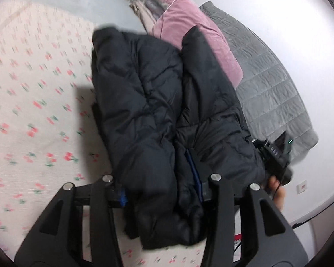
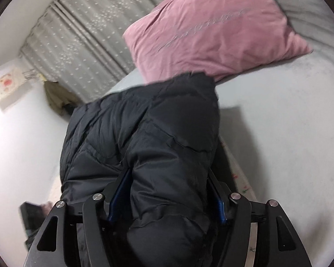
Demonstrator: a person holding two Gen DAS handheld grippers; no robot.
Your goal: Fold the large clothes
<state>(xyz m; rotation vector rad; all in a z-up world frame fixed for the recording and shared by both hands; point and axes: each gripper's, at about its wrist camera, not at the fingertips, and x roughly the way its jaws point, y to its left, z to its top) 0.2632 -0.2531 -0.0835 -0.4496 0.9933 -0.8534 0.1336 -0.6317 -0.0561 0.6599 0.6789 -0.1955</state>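
Observation:
A black puffer jacket (image 1: 144, 93) lies bunched in thick folds on the bed, stretching away from me toward the pillow. My left gripper (image 1: 160, 184) stands open around its near end; fabric fills the gap and spills over the right blue pad (image 1: 194, 173). In the right wrist view the same jacket (image 2: 149, 133) bulges up between the jaws of my right gripper (image 2: 169, 195), which is open, the inner faces of its blue pads (image 2: 119, 198) showing beside the fabric. A hand (image 1: 277, 192) holding the right gripper's body shows at the jacket's right edge.
A floral sheet (image 1: 33, 89) covers the bed to the left. A pink pillow (image 2: 211, 29) lies just beyond the jacket, with a grey quilted blanket (image 1: 267, 77) to its right. A grey curtain (image 2: 89, 33) and an olive garment (image 2: 58, 98) are at the back.

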